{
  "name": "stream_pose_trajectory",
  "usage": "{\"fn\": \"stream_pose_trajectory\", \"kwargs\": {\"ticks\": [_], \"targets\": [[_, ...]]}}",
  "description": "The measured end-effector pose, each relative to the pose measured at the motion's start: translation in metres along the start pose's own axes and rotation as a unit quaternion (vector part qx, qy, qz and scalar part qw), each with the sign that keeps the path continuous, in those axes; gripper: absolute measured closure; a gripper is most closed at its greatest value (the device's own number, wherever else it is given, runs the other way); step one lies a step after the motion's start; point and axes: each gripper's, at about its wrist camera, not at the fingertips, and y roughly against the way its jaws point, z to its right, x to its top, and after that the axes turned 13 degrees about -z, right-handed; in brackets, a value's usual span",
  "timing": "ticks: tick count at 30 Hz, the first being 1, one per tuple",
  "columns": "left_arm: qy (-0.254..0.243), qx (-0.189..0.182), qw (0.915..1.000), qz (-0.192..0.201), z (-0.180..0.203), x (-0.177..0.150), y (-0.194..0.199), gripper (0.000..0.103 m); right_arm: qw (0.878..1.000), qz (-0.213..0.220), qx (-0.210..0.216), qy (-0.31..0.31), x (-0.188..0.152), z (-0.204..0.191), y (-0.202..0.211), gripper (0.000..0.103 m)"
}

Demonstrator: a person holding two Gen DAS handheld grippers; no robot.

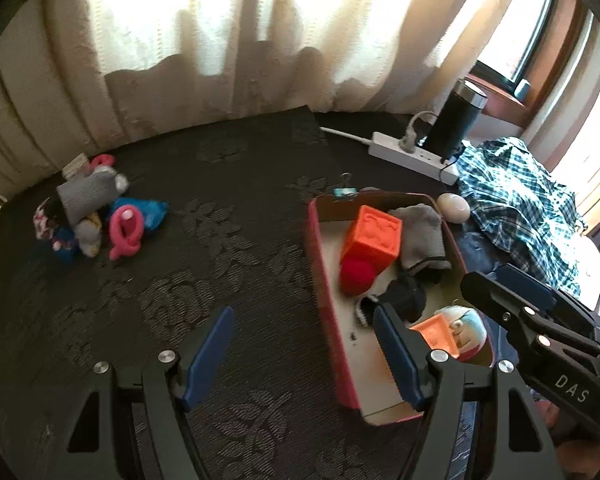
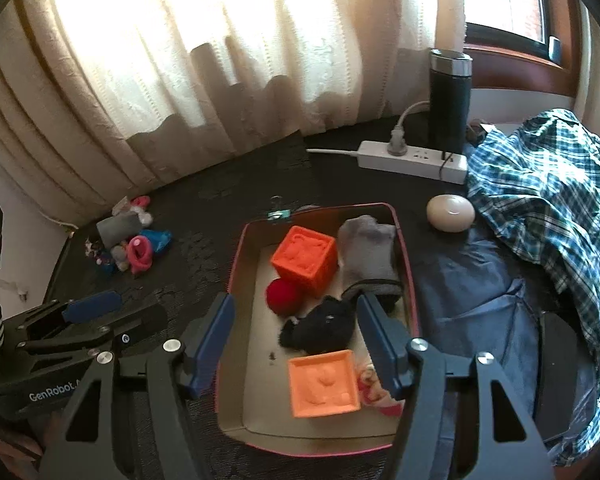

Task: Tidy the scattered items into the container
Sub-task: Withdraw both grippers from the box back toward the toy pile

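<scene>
Left gripper [image 1: 302,356]: hanging wide apart at lower centre of its view; gripping nothing; right finger overlapping the box's [image 1: 324,276] left wall
Right gripper [image 2: 295,346]: standing well apart, clasping nothing; black sock [image 2: 320,330] and pale orange block [image 2: 324,384] lying between the fingers, inside the box
Scattered pile [image 1: 95,216]: lying at centre left of the left view, well apart from both grippers
Orange cube [image 2: 306,260], red ball [image 2: 281,296], grey sock [image 2: 368,252]: sitting at the box's upper end
</scene>
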Motion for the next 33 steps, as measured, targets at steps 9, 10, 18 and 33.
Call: {"fn": "stream_pose_trajectory", "kwargs": {"ticks": [9, 10, 18, 33], "targets": [[0.070, 0.006, 0.9975, -0.003, -0.057, -0.018, 0.011, 0.022, 1.000, -0.008, 0.012, 0.026, -0.005, -0.042, -0.006, 0.029], [0.076, 0.007, 0.9971, -0.003, -0.063, -0.020, 0.012, 0.022, 0.999, -0.010, 0.013, 0.030, -0.006, -0.048, -0.007, 0.029], [0.095, 0.018, 0.9953, 0.000, -0.110, -0.038, 0.027, 0.022, 0.998, -0.015, 0.020, 0.058, -0.010, -0.097, -0.014, 0.029], [0.144, 0.033, 0.9890, 0.002, -0.207, -0.059, 0.044, 0.022, 0.996, -0.030, 0.034, 0.082, -0.012, -0.184, -0.040, 0.028]]}}
